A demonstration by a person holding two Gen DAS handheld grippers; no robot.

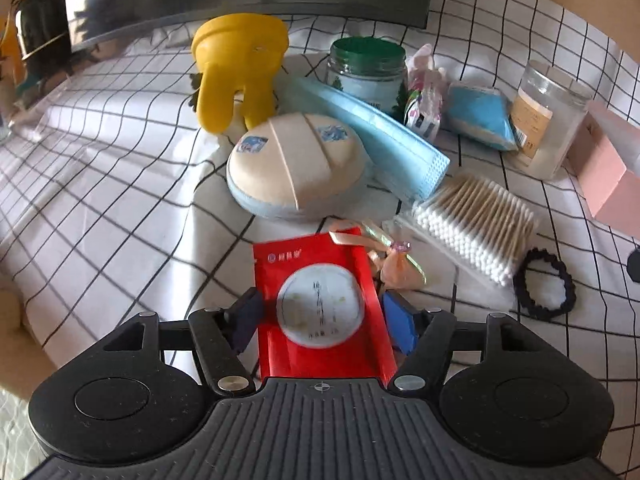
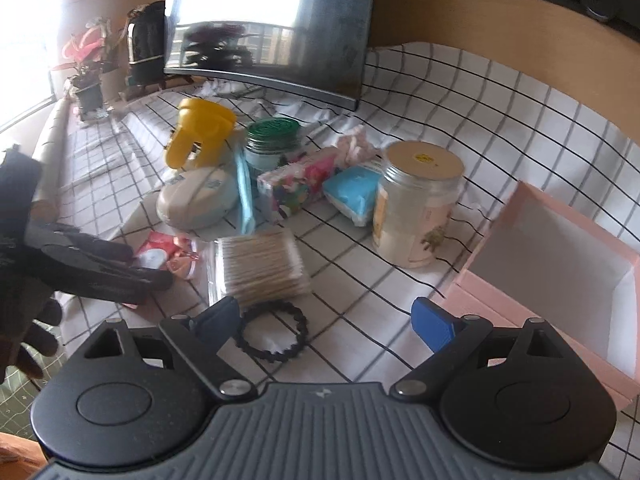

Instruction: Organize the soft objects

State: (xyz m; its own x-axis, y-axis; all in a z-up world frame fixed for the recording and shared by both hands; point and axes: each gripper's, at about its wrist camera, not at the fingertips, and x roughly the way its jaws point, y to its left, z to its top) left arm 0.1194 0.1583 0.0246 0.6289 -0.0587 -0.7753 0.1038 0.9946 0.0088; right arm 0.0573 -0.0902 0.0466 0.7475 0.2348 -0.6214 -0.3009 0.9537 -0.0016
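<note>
1. Gripping the red sachet [image 1: 320,304], my left gripper [image 1: 324,316] has its two pads pressed against the packet's side edges, near the front edge of the checked cloth [image 1: 100,184].
2. My right gripper [image 2: 326,320] hangs released above the cloth, fingers wide apart, the black hair tie [image 2: 274,334] lying just by its left finger.
3. The pink box [image 2: 560,276] stands open at the cloth's right edge.
4. The cotton swabs [image 2: 260,266] lie between sachet and box.
</note>
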